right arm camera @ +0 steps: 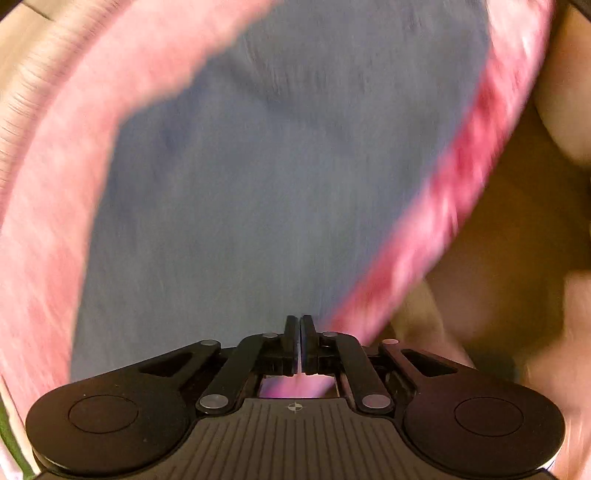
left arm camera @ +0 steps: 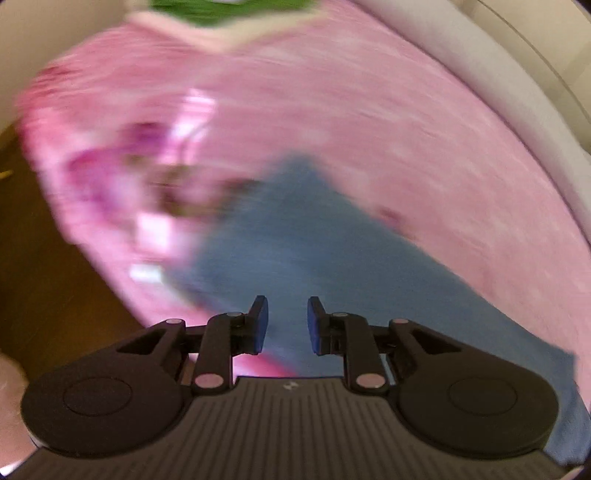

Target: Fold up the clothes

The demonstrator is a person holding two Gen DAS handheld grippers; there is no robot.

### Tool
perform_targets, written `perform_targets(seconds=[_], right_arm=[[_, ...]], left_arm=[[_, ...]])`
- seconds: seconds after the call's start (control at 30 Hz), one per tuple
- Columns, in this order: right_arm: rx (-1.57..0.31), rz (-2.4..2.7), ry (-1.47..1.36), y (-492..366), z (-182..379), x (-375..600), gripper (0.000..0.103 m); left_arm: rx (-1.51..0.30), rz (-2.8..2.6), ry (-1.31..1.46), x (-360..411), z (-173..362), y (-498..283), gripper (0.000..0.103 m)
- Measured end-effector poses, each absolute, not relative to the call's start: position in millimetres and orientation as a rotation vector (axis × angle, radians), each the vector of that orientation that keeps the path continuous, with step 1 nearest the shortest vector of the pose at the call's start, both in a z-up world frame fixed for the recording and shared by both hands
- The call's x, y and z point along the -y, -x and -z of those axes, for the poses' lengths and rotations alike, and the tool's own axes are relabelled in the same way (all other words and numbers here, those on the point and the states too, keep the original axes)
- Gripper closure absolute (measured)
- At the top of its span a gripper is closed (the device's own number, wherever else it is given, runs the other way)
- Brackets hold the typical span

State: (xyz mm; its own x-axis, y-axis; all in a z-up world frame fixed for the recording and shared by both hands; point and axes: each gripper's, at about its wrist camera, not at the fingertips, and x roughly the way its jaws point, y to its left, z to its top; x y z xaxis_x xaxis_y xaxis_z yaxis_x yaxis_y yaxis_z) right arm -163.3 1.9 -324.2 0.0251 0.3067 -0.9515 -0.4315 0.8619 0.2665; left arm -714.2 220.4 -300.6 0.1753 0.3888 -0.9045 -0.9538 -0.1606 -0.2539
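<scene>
Two tongs show, one in each wrist view, both pointing steeply down at a blue garment (left arm camera: 295, 243) that lies spread flat on a pink patterned cover (left arm camera: 369, 122). Both views are smeared by motion blur, so fine detail of the cloth cannot be made out.

In the left wrist view the left tongs (left arm camera: 288, 325) stand partly apart, a clear gap between the blue pads, and nothing sits between them; the blue garment and a strip of pink show through the gap below. The garment runs from the middle of the view down to the lower right. A darker floral print (left arm camera: 122, 166) marks the pink cover to the left of the garment, something green (left arm camera: 221, 9) lies at the far top edge, and brown floor (left arm camera: 44, 240) shows at the left.

In the right wrist view the right tongs (right arm camera: 300, 332) are closed to a thin slit, with no cloth seen pinched in them. The blue garment (right arm camera: 277, 166) fills most of this view, bordered on both sides by the pink cover (right arm camera: 48, 221). Its near edge sits just beside the fingertips.
</scene>
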Motion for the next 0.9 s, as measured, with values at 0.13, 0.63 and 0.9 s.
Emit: perform_targets(seconds=[0.13,0.63,0.9], right_arm=[[-1.363,-0.607,0.320,117.8,335.5,-4.3,0.099],[-1.209,-0.707,0.214,-110.7,277.5,19.4,0.077],[-1.440,-0.800,0.014,-191.3,311.4,-32.8,0.047]], left_arm=[[-0.684,-1.081,1.182,-236.8,308.8,603.1,0.086],[-0.826,-0.662,0.944,-256.4,303.6,279.1,0.073],[-0.853,-0.530,1.091,-322.5,338.4,219.7,0.064]])
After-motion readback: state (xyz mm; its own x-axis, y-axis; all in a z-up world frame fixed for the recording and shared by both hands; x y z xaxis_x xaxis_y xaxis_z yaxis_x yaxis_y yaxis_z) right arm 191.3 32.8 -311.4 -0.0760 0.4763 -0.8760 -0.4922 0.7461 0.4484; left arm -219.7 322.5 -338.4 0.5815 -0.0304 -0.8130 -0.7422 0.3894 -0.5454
